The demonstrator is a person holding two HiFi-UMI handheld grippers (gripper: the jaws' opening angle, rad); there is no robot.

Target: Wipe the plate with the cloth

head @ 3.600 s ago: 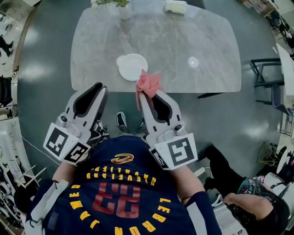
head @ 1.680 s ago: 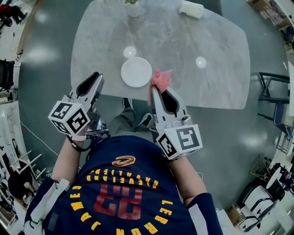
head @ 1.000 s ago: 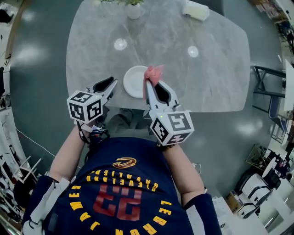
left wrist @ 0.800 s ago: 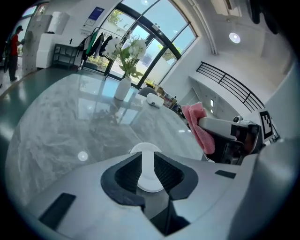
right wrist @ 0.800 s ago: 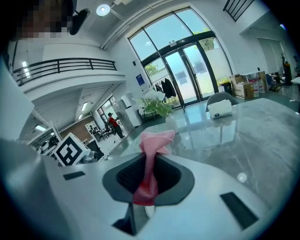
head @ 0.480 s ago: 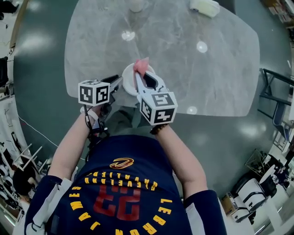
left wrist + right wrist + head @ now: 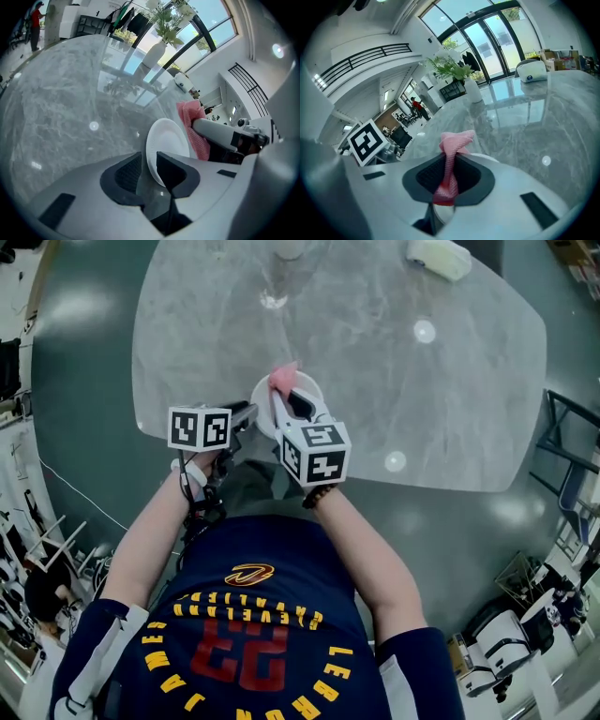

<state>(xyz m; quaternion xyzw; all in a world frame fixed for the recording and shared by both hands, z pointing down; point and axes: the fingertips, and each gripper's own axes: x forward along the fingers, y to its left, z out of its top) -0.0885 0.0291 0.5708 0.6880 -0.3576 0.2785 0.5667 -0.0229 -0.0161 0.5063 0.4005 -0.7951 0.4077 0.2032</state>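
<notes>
The white plate (image 7: 263,405) lies on the marble table (image 7: 441,390) near its front edge. The left gripper (image 7: 149,171) has its jaws closed on the plate's rim. The right gripper (image 7: 449,177) pinches the pink cloth (image 7: 453,149) over the plate.

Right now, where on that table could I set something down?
Bare tabletop lies right of the plate, up to the white object at the far corner, and left of it. Around plate and cloth at the near edge it is crowded.
</notes>
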